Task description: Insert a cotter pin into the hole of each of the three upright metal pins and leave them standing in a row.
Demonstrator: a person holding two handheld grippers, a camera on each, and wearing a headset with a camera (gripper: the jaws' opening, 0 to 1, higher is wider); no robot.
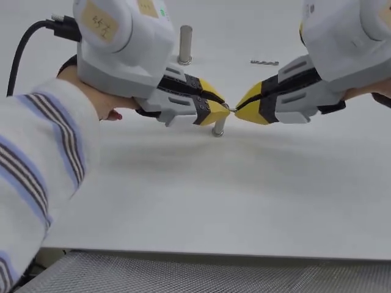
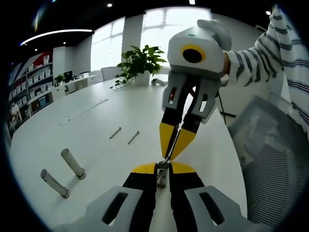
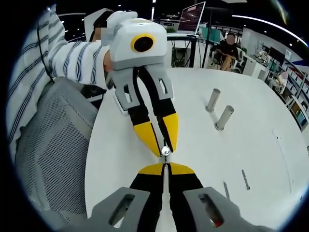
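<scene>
Head view: the white worktable [image 1: 256, 201] takes up most of the frame, matte and bare. Its near edge runs across the bottom with grey mesh [image 1: 183, 274] below, and I see open table on the near side of the tools.

Left gripper view shows the room: bright windows [image 2: 145, 29], shelving [image 2: 34, 82] at one side, and a potted plant [image 2: 140, 60] at the table's far end. Right gripper view shows a mesh chair [image 3: 53, 145] hard against the table's rim and a monitor [image 3: 192, 17] behind it.

My left gripper [image 2: 163, 166] is clenched on an upright metal pin [image 2: 163, 180], whose base is on the table. My right gripper [image 3: 166, 168] meets it tip to tip, pinched on a thin cotter pin [image 3: 165, 160] at the pin's head.

A second metal pin [image 3: 224, 118] and a third metal pin [image 3: 212, 100] stand close together, well apart from the held one. Loose cotter pins [image 2: 115, 132] lie flat beyond.
</scene>
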